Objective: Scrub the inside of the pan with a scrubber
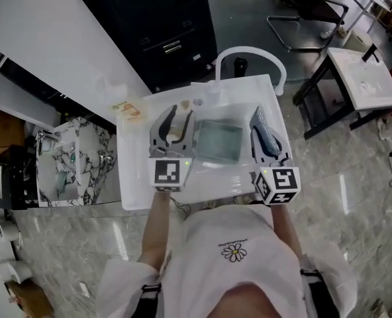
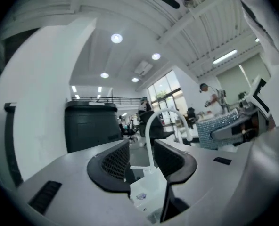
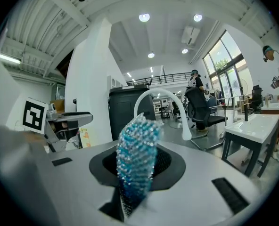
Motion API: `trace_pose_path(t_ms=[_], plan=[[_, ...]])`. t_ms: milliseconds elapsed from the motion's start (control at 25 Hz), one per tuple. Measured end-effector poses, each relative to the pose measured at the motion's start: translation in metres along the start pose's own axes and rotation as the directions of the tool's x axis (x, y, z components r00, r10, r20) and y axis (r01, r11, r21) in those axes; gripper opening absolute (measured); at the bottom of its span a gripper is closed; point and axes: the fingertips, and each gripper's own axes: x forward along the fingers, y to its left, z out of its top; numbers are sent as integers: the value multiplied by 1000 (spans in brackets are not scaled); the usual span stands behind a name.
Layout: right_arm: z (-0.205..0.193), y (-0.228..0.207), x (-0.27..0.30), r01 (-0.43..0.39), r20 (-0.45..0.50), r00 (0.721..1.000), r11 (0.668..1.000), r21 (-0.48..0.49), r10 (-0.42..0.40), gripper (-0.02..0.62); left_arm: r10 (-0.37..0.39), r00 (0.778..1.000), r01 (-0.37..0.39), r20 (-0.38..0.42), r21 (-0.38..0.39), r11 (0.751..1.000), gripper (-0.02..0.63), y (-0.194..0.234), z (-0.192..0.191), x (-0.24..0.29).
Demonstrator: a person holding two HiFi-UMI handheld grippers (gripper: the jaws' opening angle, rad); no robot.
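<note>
A square grey pan [image 1: 217, 142] lies in the white sink [image 1: 135, 197] under the arched white faucet [image 1: 249, 53]. My left gripper [image 1: 177, 119] is at the pan's left edge. In the left gripper view its jaws [image 2: 142, 149] stand open with nothing between them, and the faucet [image 2: 151, 126] shows through the gap. My right gripper [image 1: 262, 121] is at the pan's right edge, shut on a glittering blue scrubber [image 3: 137, 149], which stands up between the pads. The scrubber [image 1: 265, 134] is beside the pan; whether it touches the pan I cannot tell.
A black cabinet [image 1: 163, 25] stands behind the sink. An orange-printed packet [image 1: 131, 111] lies on the sink's back left corner. A marbled rack [image 1: 70, 164] is to the left, a small white table [image 1: 365, 78] and a chair [image 1: 308, 12] to the right.
</note>
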Motion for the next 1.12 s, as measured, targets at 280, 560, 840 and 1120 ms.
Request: trace_pose_path(t_ms=[280,560,840,1120], plan=[[-20,-4,-3,-25,-78,997,1000,0,25,58,-352,790,571,-501,394,720,217,-29,-103,24],[-49,-2,-1,-46,-183,982,999,16,48,58,-272,309,933,-911,235,272,235,-33,-253,-2],[-81,-11,6,-51,-274,960,998,44,61,58,-142,58,973,-988,24,230,235,-3,-324,4],[-102,-10,19,-70,-318,944,996,61,86,58,-124,-6,966,-992,-38,256,223,4,-350,9]])
